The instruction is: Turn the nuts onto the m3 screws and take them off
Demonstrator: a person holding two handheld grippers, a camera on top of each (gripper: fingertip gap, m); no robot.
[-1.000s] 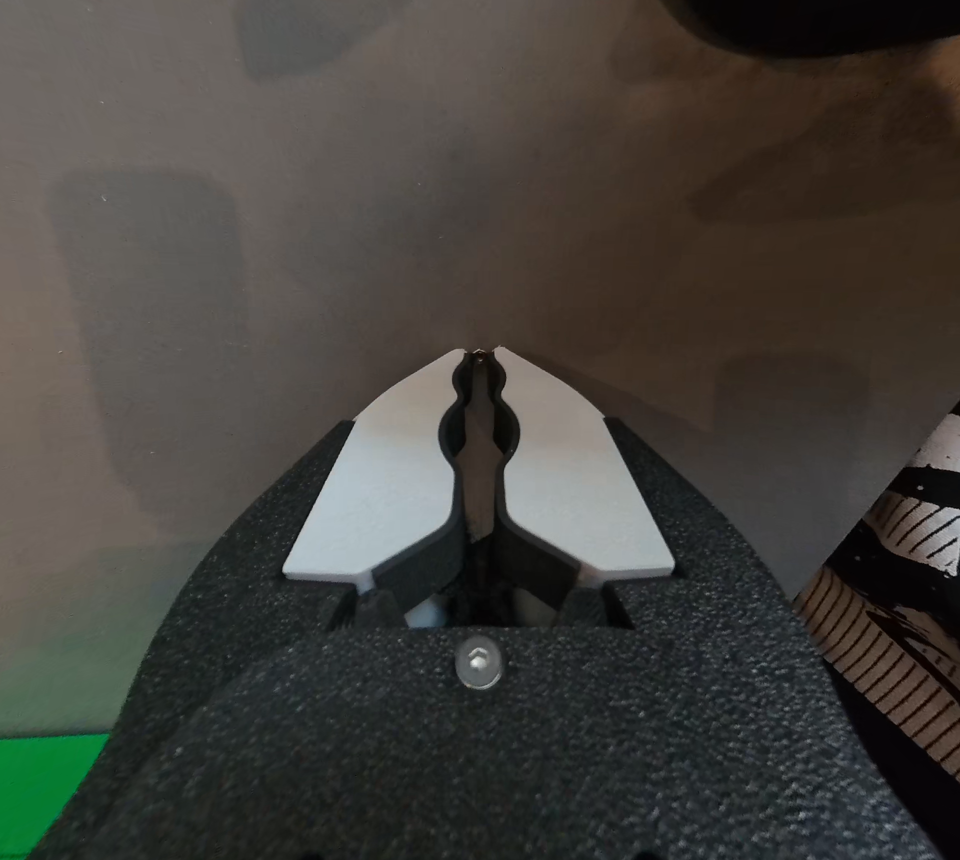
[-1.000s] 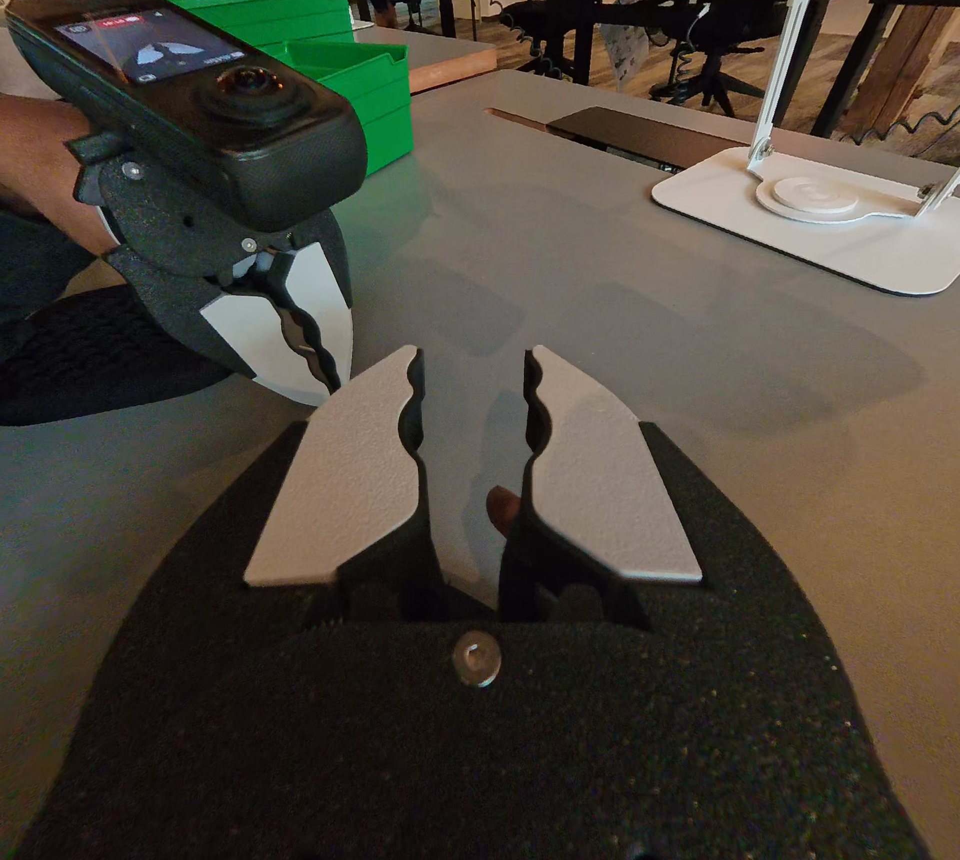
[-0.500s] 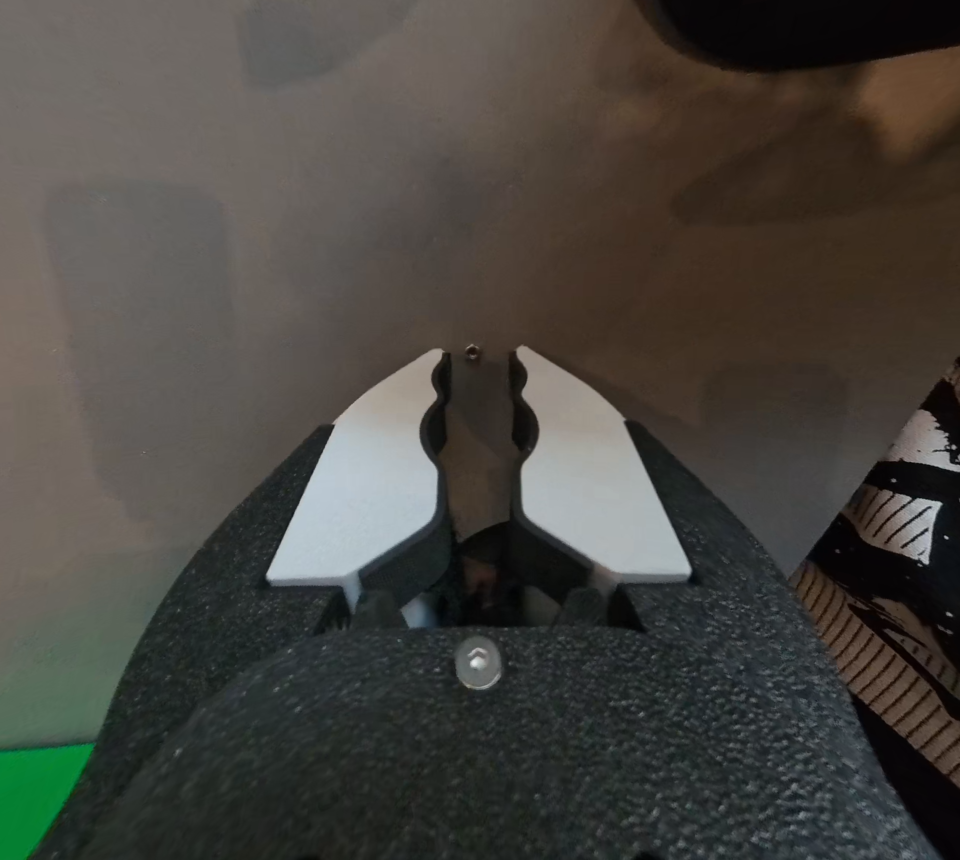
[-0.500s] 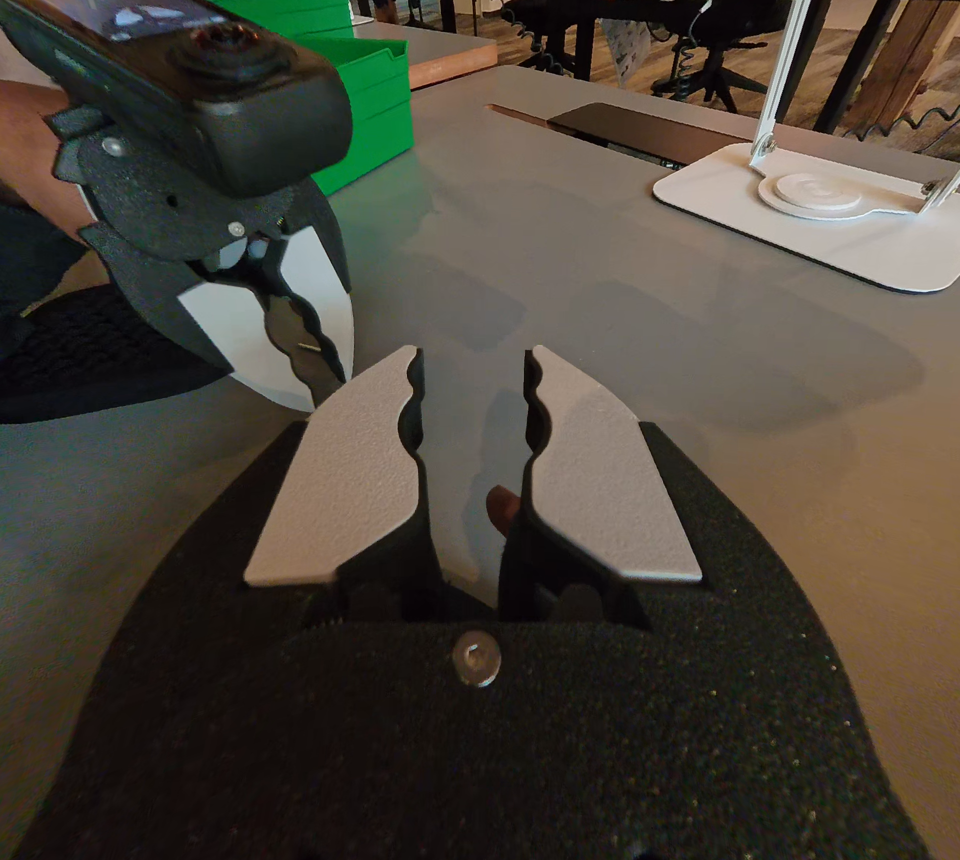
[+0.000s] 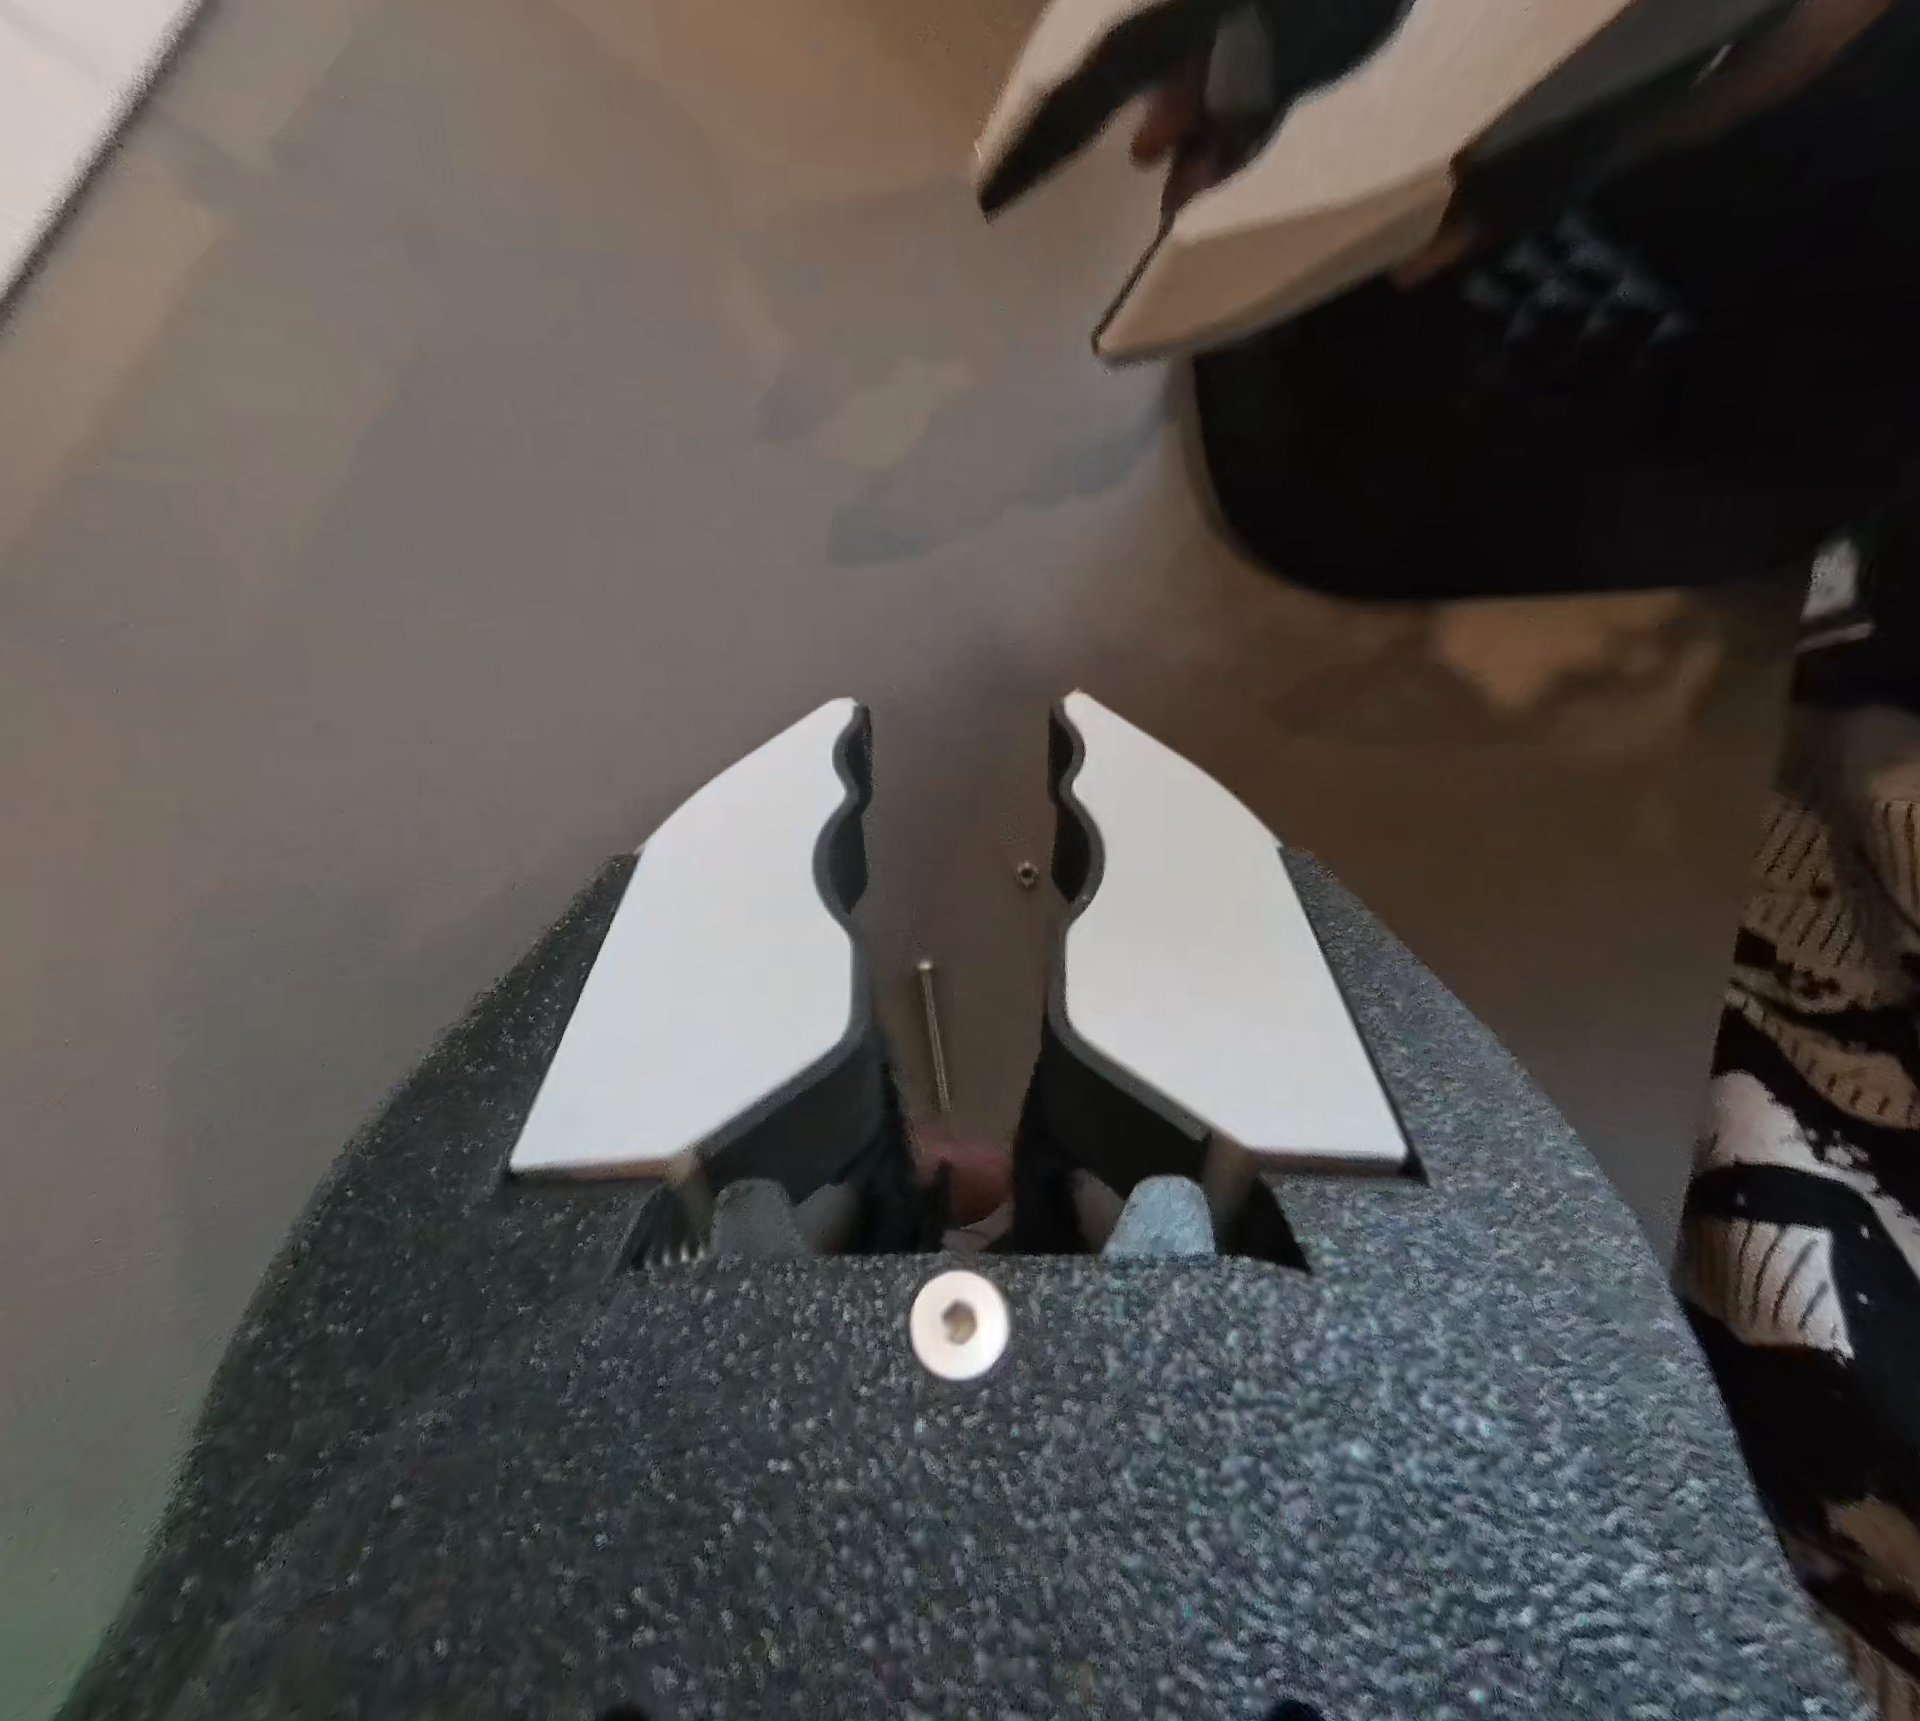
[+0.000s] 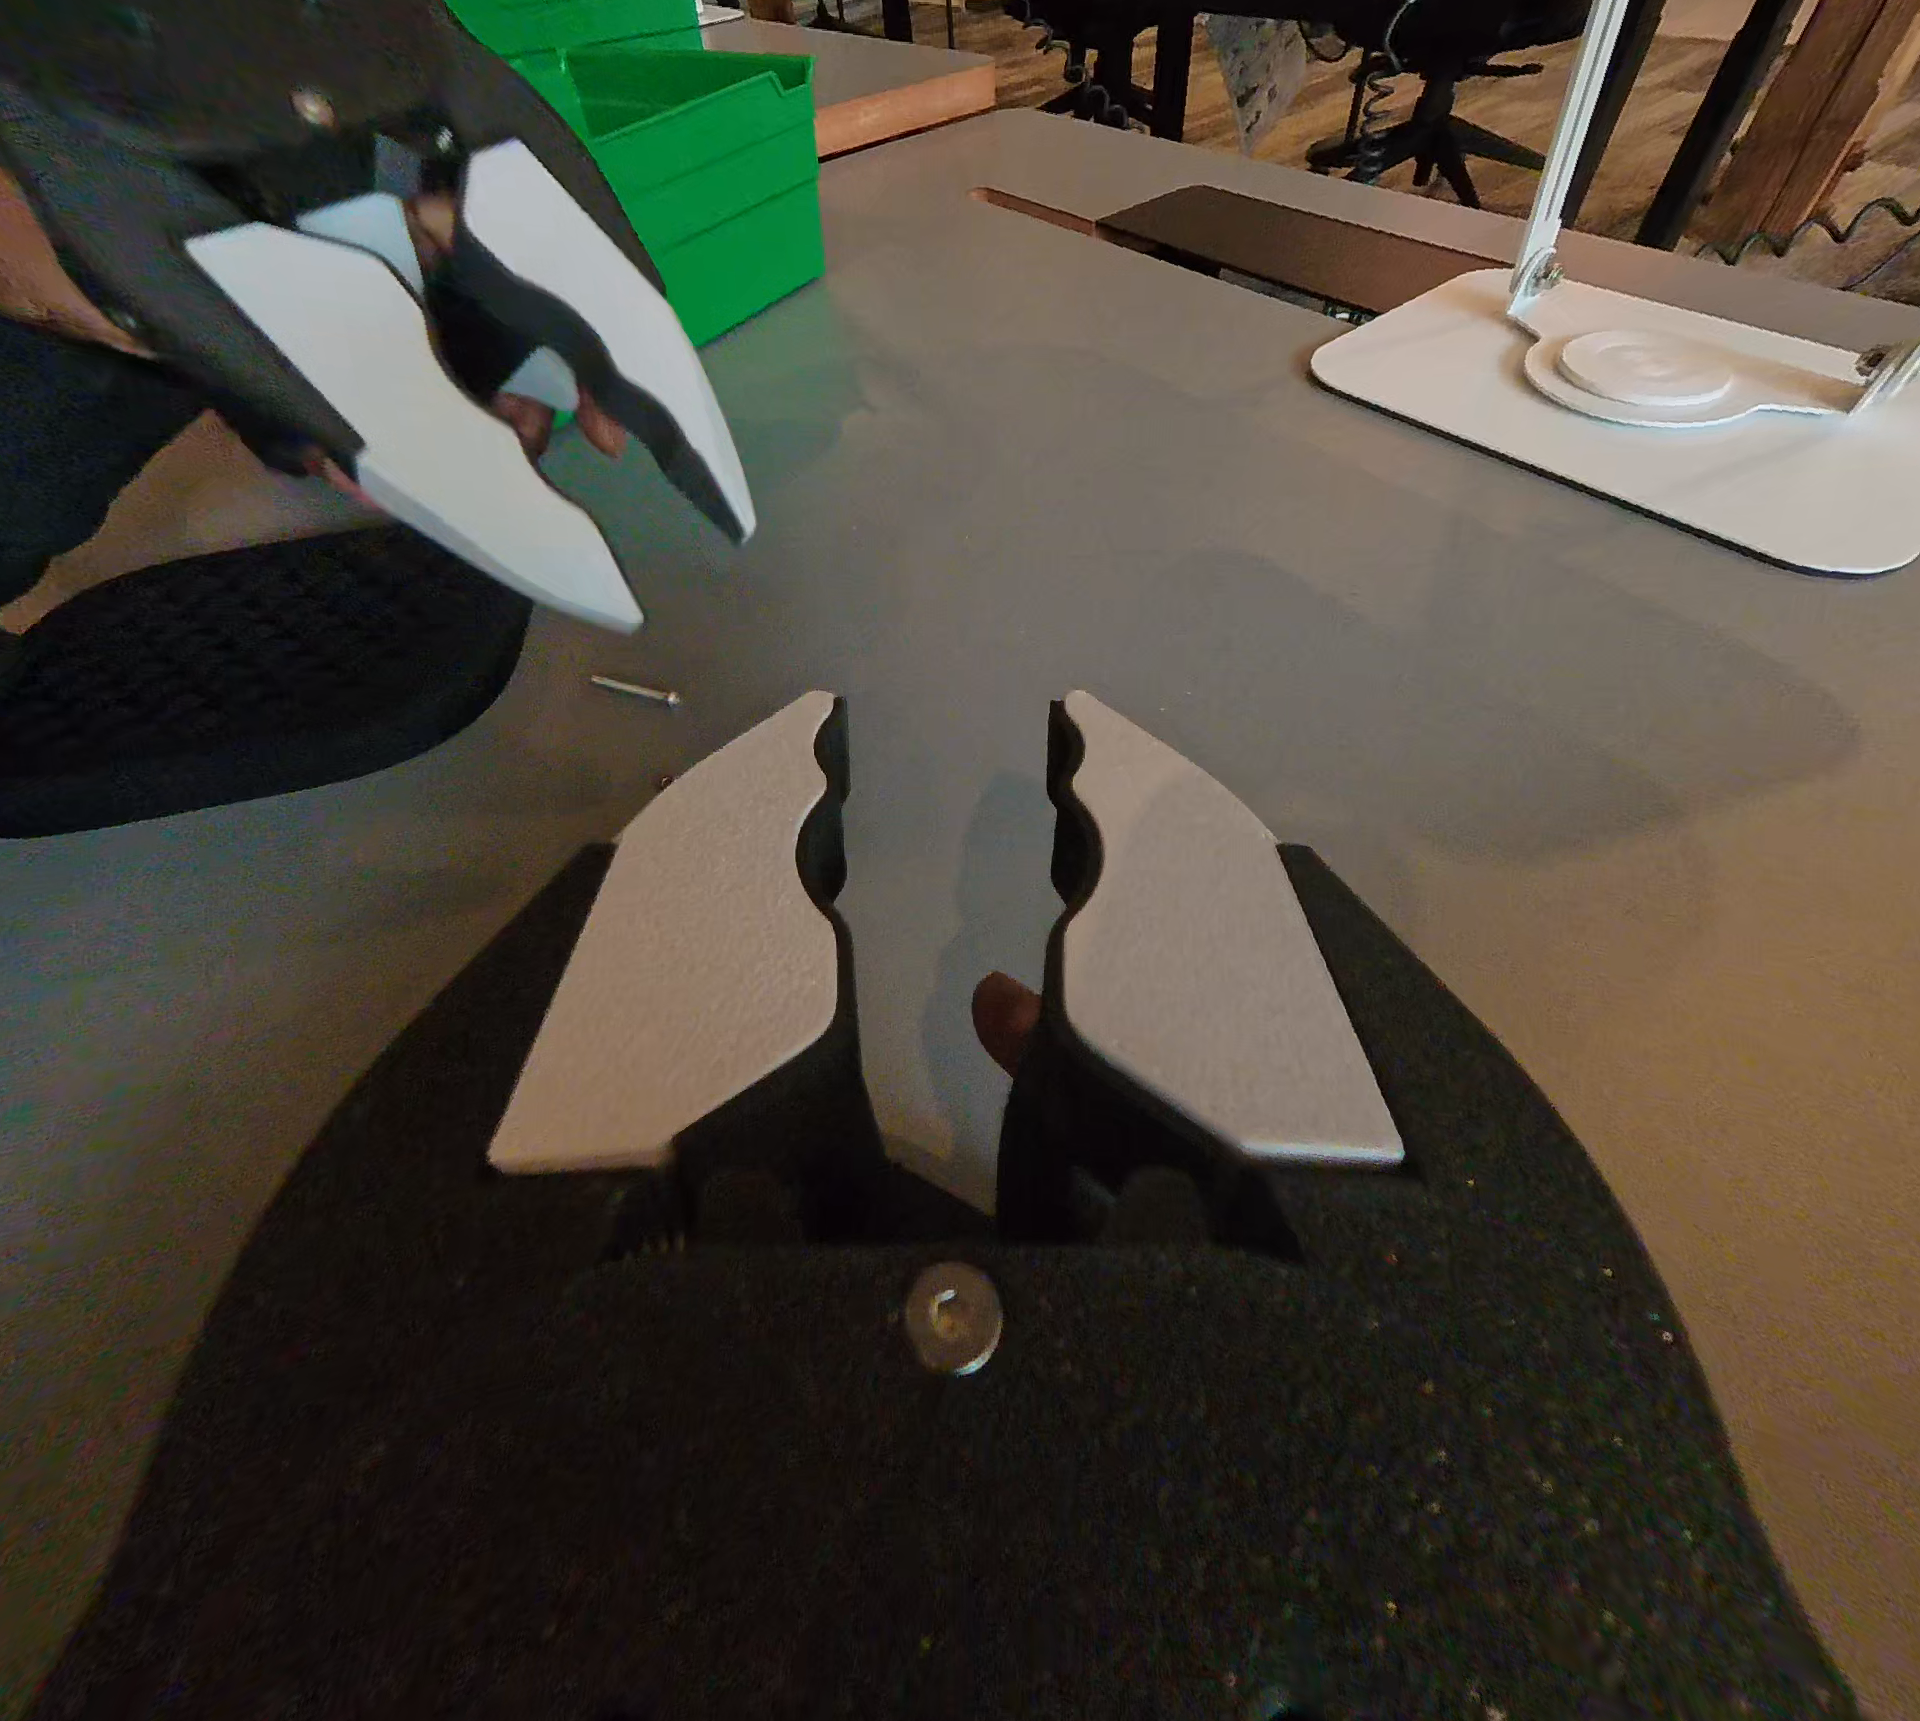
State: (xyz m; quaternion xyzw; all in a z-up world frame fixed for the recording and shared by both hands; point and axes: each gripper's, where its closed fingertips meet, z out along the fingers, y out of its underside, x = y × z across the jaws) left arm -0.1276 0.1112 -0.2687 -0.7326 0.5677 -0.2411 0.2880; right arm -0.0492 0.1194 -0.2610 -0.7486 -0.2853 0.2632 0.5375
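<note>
Currently, left gripper [image 5: 958,715]: jaws spread, nothing between the pads; it hangs above the grey table [image 5: 416,528], with the screw and the nut showing through the gap at lower centre of the left wrist view.
Right gripper [image 6: 945,705]: jaws spread as well and bare, low over the table at the centre of the right wrist view; in the left wrist view it shows blurred at the upper right.
Screw [image 5: 933,1037]: one slim silver screw, flat on the table, apart from the nut; in the right wrist view it lies left of centre, just beyond that gripper's left fingertip.
Nut [image 5: 1027,874]: one tiny nut, flat on the table close to the left gripper's right finger as pictured, not touching it so far as can be told.
Risk, nut: it is very small and lies flat, so fingers closing on it could easily flick it away or slide over it; a skewed pinch would, I judge, leave it tilted and hard to start on the thread.
Risk, screw: being thin and round, it may roll when a fingertip nudges it, perhaps toward the black mesh seat [image 6: 208,684] past the table edge at the left of the right wrist view.
Risk, crowding: both grippers hang near the same spot, so they may knock each other or the parts.
Count: two grippers, one screw, one nut; also two green bins [image 6: 707,154] at upper left and one white stand [image 6: 1621,424] at right.
</note>
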